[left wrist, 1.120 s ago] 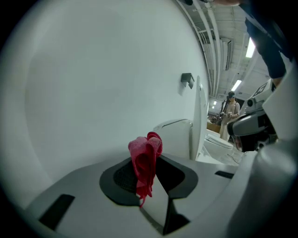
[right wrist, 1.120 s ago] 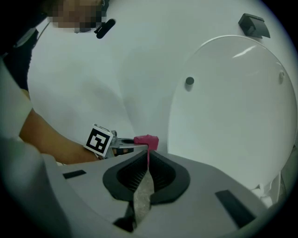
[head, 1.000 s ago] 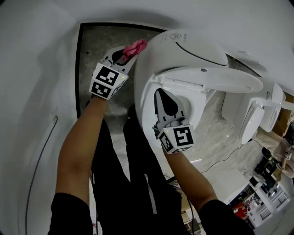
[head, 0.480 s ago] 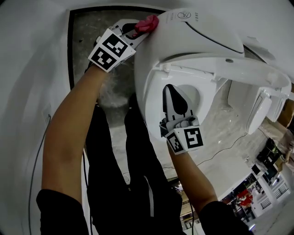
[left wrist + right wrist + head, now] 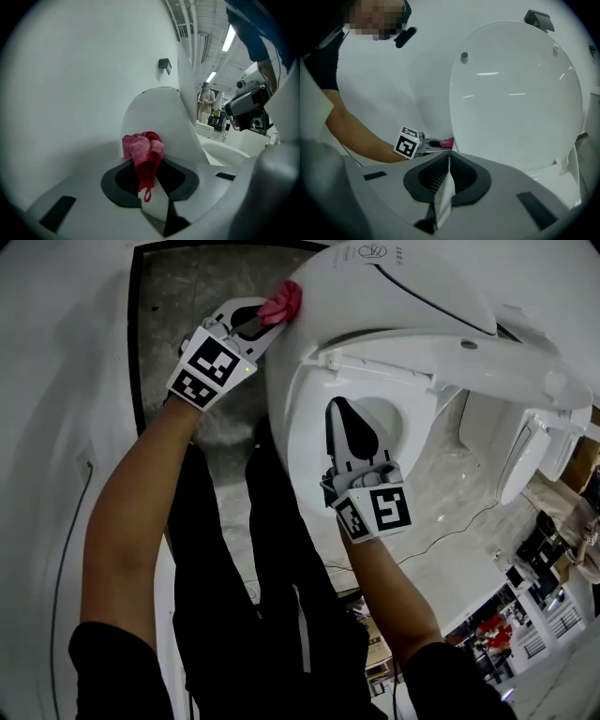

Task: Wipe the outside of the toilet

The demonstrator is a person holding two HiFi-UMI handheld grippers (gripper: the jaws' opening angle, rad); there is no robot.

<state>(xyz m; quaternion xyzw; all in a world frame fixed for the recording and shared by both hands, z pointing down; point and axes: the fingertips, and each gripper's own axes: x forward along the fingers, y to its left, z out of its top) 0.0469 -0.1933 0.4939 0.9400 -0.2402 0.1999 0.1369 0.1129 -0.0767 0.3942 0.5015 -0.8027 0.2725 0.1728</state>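
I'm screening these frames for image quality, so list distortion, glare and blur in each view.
Head view: heavy fisheye curves the walls around the toilet; light is even. Left gripper view: black vignette corners, ceiling lights glare at upper right, pink cloth sharp. Right gripper view: streak highlights on the raised lid, mosaic patch at upper left.

Grey speckled floor, with the white toilet and the person's legs on it.

Count on inspection: one toilet directly ahead. One pink cloth. Two grippers: left gripper and right gripper. More white toilets at the right edge, number unclear. One distant bystander.
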